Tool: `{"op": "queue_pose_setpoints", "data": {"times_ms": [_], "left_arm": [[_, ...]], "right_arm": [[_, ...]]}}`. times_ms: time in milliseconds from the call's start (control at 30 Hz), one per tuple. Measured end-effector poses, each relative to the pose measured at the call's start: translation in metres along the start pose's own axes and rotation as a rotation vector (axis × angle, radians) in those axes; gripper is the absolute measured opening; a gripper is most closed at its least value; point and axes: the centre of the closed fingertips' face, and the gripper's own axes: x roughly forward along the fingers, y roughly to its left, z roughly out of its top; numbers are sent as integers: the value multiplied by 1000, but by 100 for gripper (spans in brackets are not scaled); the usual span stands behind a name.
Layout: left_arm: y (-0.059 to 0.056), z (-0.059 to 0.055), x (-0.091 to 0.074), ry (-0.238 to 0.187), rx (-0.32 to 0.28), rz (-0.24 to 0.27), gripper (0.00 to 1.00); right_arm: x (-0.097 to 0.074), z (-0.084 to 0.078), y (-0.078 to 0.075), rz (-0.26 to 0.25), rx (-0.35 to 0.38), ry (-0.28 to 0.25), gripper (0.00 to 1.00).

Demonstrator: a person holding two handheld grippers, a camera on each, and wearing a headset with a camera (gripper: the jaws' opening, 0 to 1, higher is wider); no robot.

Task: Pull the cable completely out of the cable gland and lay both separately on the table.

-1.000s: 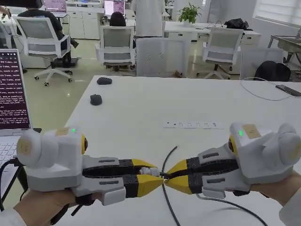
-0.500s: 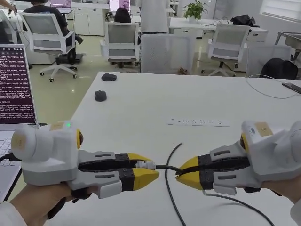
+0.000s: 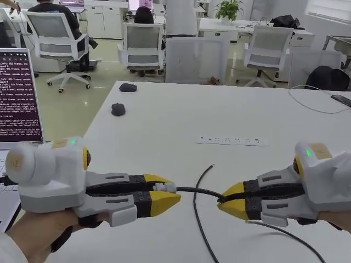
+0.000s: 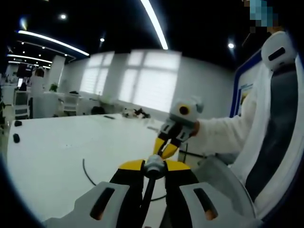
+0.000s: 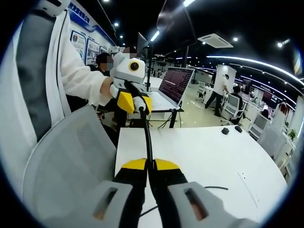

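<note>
Head view: gland point(image 3: 165, 188) in left tool point(image 3: 175, 193)

Small white plastic cable gland point(image 3: 168, 188) — aloft; thin black cable point(image 3: 198, 191) enters it, taut, horizontal, remainder lying on white table point(image 3: 164, 126).

low in the frame we see the left gripper point(image 3: 175, 193) clamped on the white cable gland point(image 3: 166, 188), the right gripper point(image 3: 220, 201) pinching the black cable point(image 3: 197, 190) stretched between them above the table point(image 3: 164, 120).
</note>
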Motion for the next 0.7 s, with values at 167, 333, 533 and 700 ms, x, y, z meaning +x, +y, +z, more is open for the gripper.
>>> {"op": "queue_pose_setpoints", "data": {"times_ms": [167,333,533,700], "left_arm": [[0,1,2,1,0,-1,17],[-2,1,4,7,5,-7,17],[-5,1,6,10,13,-20,17],[-8,2,7,11,17,-30,17]], "right_arm": [[-3,-3,-1,-14,15,-3,3],[-4,-5,1,-15,21,-6,3],[-5,-7,2,-17,27,-6,4],[-5,-10,0,-33,19,8,5]]}}
